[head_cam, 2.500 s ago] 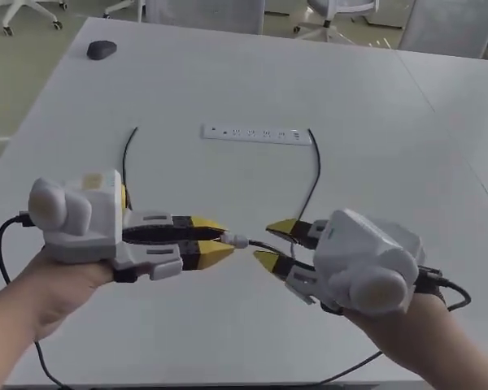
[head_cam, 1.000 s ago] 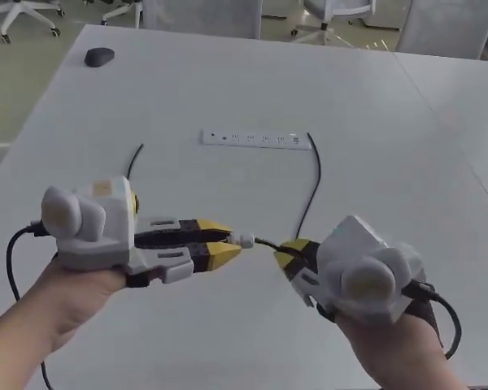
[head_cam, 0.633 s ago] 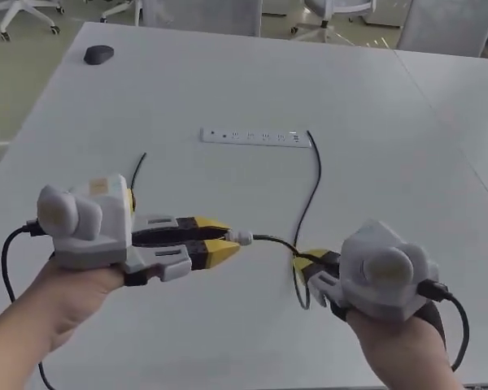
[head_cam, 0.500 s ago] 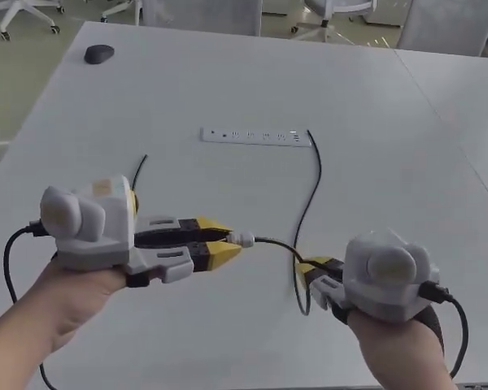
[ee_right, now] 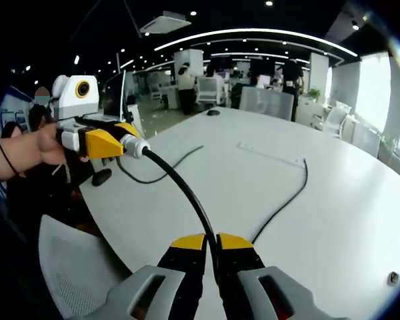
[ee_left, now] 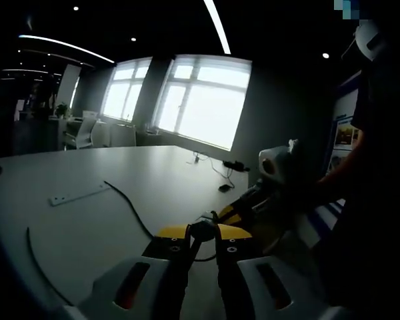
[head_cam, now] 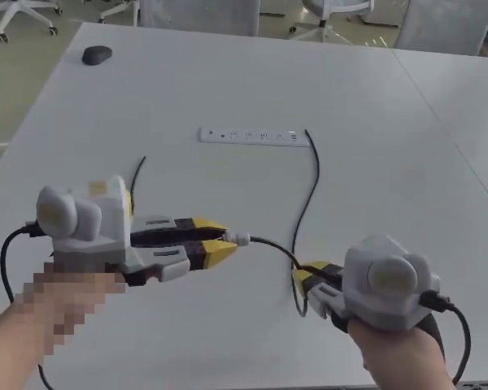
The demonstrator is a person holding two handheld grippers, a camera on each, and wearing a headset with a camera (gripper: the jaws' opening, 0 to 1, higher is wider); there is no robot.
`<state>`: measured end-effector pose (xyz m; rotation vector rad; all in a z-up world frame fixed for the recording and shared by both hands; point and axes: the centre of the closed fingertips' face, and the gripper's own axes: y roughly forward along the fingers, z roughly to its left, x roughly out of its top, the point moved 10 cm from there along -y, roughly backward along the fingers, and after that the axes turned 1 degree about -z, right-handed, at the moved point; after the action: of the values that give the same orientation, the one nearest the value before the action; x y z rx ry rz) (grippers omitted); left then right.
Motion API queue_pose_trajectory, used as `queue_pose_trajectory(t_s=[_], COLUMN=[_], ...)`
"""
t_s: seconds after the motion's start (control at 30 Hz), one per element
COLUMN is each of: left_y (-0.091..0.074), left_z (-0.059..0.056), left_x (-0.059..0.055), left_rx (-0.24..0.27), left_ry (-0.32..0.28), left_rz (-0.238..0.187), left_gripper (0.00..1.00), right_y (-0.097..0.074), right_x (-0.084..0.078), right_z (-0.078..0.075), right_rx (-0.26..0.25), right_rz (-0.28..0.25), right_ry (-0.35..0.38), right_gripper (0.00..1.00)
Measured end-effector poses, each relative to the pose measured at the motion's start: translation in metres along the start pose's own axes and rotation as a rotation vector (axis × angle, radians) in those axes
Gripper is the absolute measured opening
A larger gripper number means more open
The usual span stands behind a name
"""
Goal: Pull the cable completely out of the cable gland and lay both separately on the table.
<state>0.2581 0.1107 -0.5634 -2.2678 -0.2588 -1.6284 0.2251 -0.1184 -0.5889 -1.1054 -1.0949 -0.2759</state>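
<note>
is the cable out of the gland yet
No, still in: the cable enters the gland held in the left gripper; the right gripper grips it further along.

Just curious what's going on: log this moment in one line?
left gripper: shut on cable gland | right gripper: shut on cable | cable: not yet out of gland

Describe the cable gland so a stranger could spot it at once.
Above the near part of the white table, find the left gripper. The gland is the small white fitting pinched at its yellow tips, the only pale piece with a black cable running out to the right gripper.
</note>
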Motion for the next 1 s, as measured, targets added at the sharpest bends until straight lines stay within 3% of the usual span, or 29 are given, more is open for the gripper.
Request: queue_pose_trajectory(t_s=[0.13, 0.17, 0.27, 0.33, 0.5, 0.67, 1.0], left_y=[0.000, 0.000, 0.000, 0.001, 0.001, 0.000, 0.001], left_z=[-0.001, -0.001, -0.002, -0.002, -0.004, -0.004, -0.003], left_x=[-0.001, -0.002, -0.001, -0.001, -0.001, -0.001, -0.003], left_rx=[-0.001, -0.002, -0.001, -0.003, -0.009, -0.008, -0.010], left_ry=[0.005, 0.003, -0.002, -0.003, -0.004, -0.004, 0.008], left_rz=[0.012, 0.012, 0.010, 0.009, 0.005, 0.007, 0.020], left_gripper=[0.15, 0.15, 0.15, 0.15, 0.15, 0.15, 0.15], right_y=[-0.007, -0.008, -0.015, -0.016, -0.009, 0.002, 0.010], right_x=[0.009, 0.015, 0.028, 0.040, 0.059, 0.063, 0.065], right_z=[0.007, 0.012, 0.016, 0.022, 0.036, 0.045, 0.054], right_rx=[0.022, 0.072, 0.074, 0.079, 0.028, 0.047, 0.072], right_rz=[-0.026, -0.053, -0.074, -0.089, -0.041, -0.014, 0.008], right_ry=[-0.047, -0.061, -0.030, -0.109, -0.360, -0.468, -0.609], right_gripper=[0.11, 0.14, 0.17, 0.16, 0.12, 0.10, 0.02])
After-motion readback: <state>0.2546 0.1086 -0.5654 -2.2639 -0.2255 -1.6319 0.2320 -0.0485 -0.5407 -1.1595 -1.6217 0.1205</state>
